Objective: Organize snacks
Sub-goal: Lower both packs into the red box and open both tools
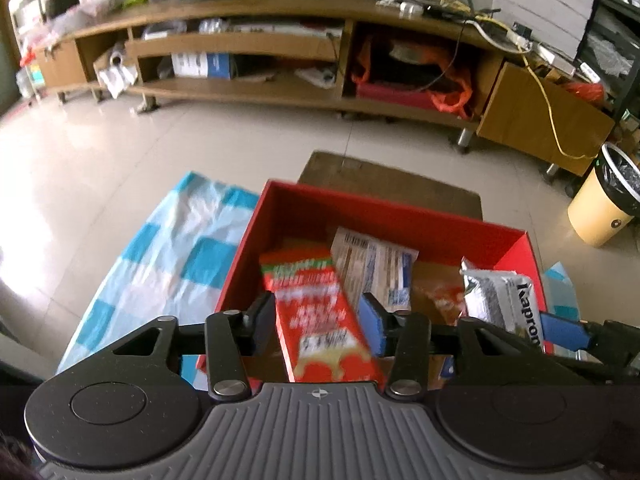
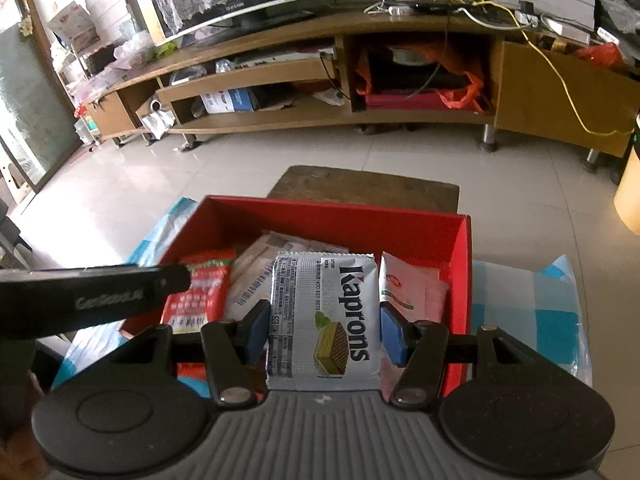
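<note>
My left gripper [image 1: 316,320] is shut on a red snack packet [image 1: 324,320] held over the near edge of a red box [image 1: 360,208]. My right gripper [image 2: 324,330] is shut on a silver Kaprons wafer packet [image 2: 324,320], also above the box [image 2: 340,216]. That wafer packet [image 1: 504,300] and a blue pad of the right gripper show at the right of the left wrist view. The left gripper's dark body crosses the left of the right wrist view, with the red packet [image 2: 200,296] beyond it. Inside the box lie a beige barcode packet [image 1: 372,268] and a pink-white packet [image 2: 412,292].
The box rests on a blue-and-white checked cloth [image 1: 168,264] spread on a tiled floor. A brown mat [image 2: 364,186] lies behind the box. A long wooden TV cabinet [image 2: 320,80] runs along the far wall. A yellow waste bin [image 1: 604,200] stands at the right.
</note>
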Action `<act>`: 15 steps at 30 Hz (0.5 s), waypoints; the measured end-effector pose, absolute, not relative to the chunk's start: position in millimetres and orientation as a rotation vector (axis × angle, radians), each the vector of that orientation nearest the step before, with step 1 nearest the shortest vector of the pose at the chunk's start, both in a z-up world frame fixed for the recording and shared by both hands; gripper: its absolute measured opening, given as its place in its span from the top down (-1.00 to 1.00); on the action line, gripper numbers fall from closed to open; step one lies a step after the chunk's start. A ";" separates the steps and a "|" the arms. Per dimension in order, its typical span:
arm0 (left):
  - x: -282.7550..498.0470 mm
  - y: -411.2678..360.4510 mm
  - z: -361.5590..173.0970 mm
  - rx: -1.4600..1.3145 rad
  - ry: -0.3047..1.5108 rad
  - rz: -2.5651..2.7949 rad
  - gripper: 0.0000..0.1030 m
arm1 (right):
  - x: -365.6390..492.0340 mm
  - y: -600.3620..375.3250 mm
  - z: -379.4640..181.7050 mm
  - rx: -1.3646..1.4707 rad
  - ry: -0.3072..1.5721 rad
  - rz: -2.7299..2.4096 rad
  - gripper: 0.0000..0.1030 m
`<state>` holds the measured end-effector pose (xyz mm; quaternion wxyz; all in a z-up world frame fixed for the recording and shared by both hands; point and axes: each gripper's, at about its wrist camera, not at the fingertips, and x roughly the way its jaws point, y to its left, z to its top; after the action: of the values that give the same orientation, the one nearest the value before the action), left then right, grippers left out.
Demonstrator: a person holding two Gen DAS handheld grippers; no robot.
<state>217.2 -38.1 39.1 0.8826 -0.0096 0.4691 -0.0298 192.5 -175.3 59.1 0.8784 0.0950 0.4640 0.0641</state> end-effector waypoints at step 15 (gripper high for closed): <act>217.0 -45.1 31.1 0.020 0.994 -0.061 -0.25 | 206.3 -172.0 27.9 0.185 1.042 0.112 -0.08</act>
<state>217.0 -45.1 31.1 0.8785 0.0095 0.4768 -0.0295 206.3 -172.0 27.9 0.8618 0.0881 0.4968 0.0532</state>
